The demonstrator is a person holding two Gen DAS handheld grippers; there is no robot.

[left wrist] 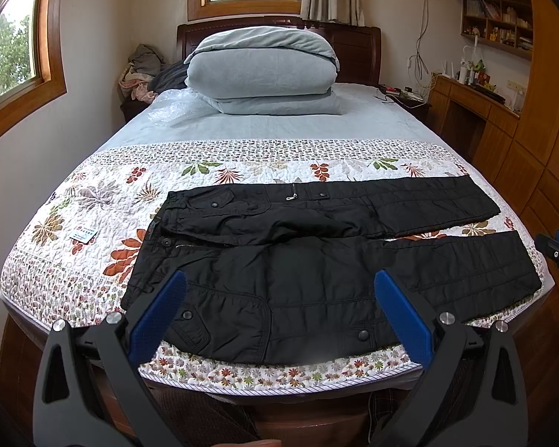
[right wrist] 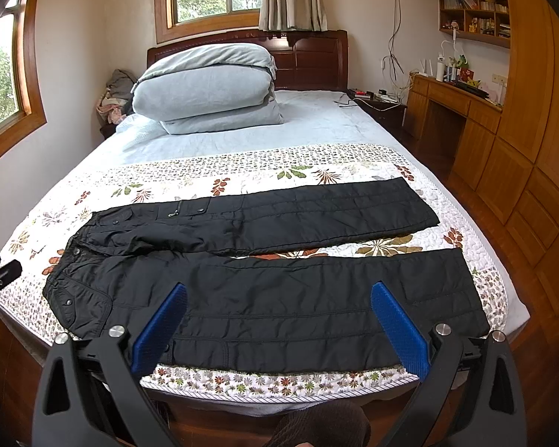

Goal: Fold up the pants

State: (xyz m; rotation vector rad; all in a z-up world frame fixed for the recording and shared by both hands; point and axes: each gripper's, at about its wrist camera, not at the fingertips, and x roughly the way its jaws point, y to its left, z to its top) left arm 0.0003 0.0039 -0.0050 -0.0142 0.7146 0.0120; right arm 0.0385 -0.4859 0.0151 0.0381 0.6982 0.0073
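Pants [left wrist: 316,260]: lay flat, unfolded, across quilt [left wrist: 93,201].
My left gripper [left wrist: 279,313]: fingers apart, holding nothing.
My right gripper [right wrist: 279,320]: likewise spread, empty.

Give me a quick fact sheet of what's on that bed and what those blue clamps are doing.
garment: black pants, spread flat, unfolded, waist to the left, legs apart
surface: floral quilt at the foot of the bed
behind: folded grey duvet by the headboard
left gripper: open, holding nothing
right gripper: open, holding nothing
folding: not started
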